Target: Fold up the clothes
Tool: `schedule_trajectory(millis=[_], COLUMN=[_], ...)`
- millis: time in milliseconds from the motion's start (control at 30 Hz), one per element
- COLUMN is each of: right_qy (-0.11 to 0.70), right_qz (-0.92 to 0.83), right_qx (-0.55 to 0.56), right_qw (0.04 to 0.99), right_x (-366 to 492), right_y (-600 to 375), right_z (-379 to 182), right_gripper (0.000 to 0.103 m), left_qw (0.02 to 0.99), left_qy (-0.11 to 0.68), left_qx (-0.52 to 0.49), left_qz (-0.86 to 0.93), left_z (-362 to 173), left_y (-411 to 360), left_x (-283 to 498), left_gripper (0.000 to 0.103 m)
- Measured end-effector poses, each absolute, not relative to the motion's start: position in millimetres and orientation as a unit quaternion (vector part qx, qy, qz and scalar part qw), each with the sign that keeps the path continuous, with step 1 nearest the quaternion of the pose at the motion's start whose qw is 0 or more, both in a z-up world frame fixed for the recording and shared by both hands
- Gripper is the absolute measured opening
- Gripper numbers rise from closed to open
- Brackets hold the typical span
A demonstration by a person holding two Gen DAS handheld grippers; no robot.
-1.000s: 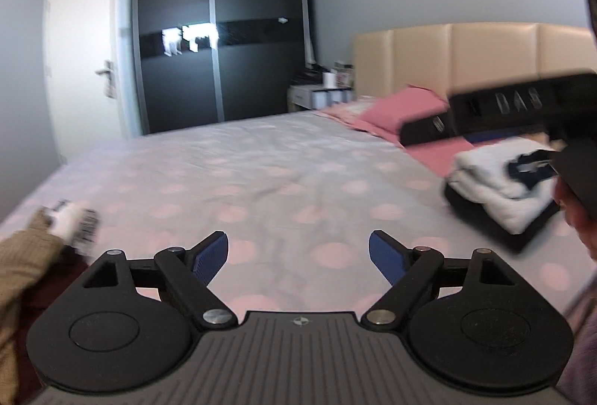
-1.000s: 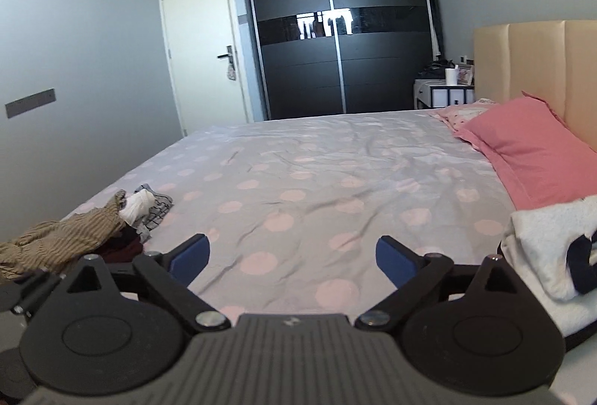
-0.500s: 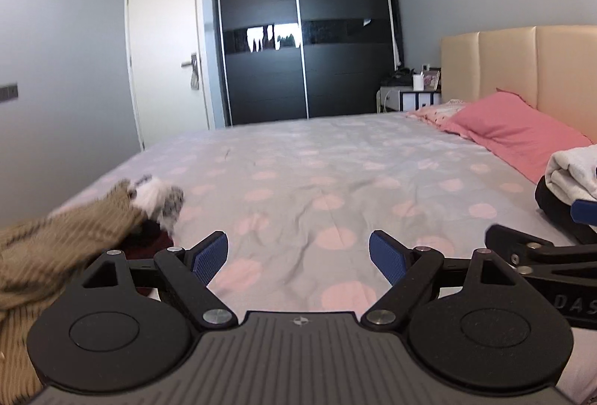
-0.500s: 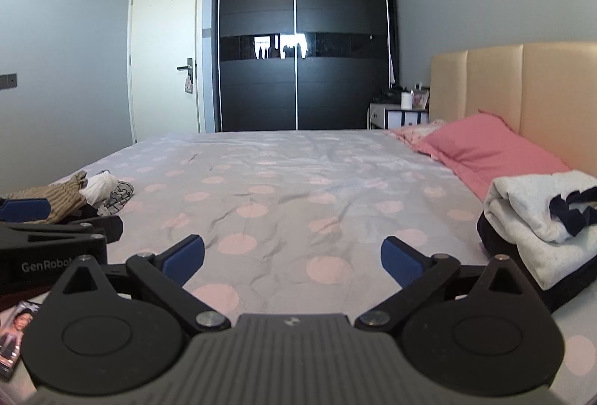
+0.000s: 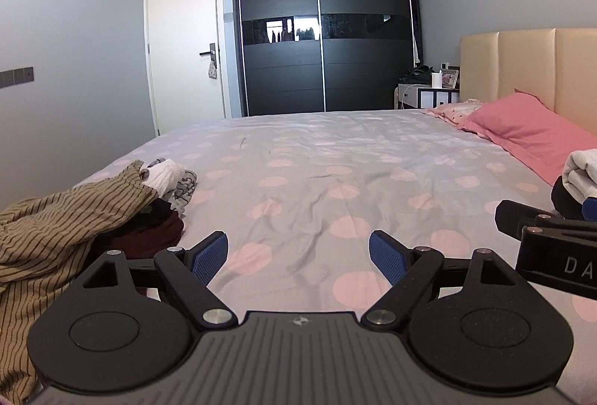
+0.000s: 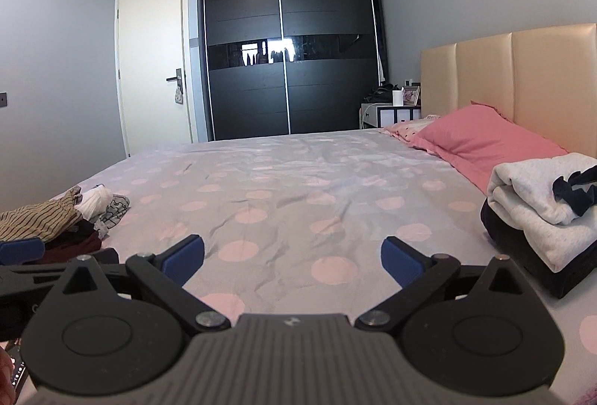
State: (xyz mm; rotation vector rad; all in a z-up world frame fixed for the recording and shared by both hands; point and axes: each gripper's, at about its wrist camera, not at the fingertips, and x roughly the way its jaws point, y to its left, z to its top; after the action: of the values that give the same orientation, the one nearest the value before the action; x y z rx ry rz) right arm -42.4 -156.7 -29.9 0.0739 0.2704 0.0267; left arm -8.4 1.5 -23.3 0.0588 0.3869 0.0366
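- Compared with half a second back, sits a little lower and nearer the heap: the left gripper point(image 5: 297, 255), with the striped brown shirt point(image 5: 56, 229) now filling more of the left view.
- Shifted slightly leftward too, the right gripper point(image 6: 293, 255); folded white sweatshirt point(image 6: 541, 196) larger at the right edge than before.
- Unchanged otherwise: grey bedspread point(image 5: 335, 173) with pink dots, pink pillow point(image 5: 530, 132) by the beige headboard point(image 6: 522, 76), dark wardrobe point(image 5: 324, 28) and white door point(image 5: 183, 39) behind.
- Left tongs spread wide apart, blue pads point(image 5: 209, 257) holding nothing, hovering over bare bedspread.
- Right tongs likewise spread wide, blue pads point(image 6: 401, 261) empty and touching nothing.
- Unfolded pile at the left side of the bed: striped shirt on top, dark red cloth point(image 5: 149, 237) under it, white and grey patterned pieces point(image 5: 171, 181) at its far end.
- Folded stack at the right side, just below the pillow: white sweatshirt lying on a dark folded garment point(image 6: 522, 248).
- Seen at the right edge of the left view, part of the other gripper's black arm; possibly just above the bedspread, hard to judge.
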Motion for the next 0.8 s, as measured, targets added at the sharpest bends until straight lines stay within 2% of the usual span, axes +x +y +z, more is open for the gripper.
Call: schedule_trajectory(millis=[800], right_qy=[0.114], right_qz=[0.021], right_qx=[0.027], right_qw=[0.993], right_x=[-51.8], right_y=[-147.5], right_z=[-14.6], right_gripper=[0.102], left_qw=[0.977], left_qy=[0.213], left_qx=[-0.002], left_qz=[0.024], left_z=[-13.1], left_y=[9.5], left_x=[-4.8], left_gripper=[0.083])
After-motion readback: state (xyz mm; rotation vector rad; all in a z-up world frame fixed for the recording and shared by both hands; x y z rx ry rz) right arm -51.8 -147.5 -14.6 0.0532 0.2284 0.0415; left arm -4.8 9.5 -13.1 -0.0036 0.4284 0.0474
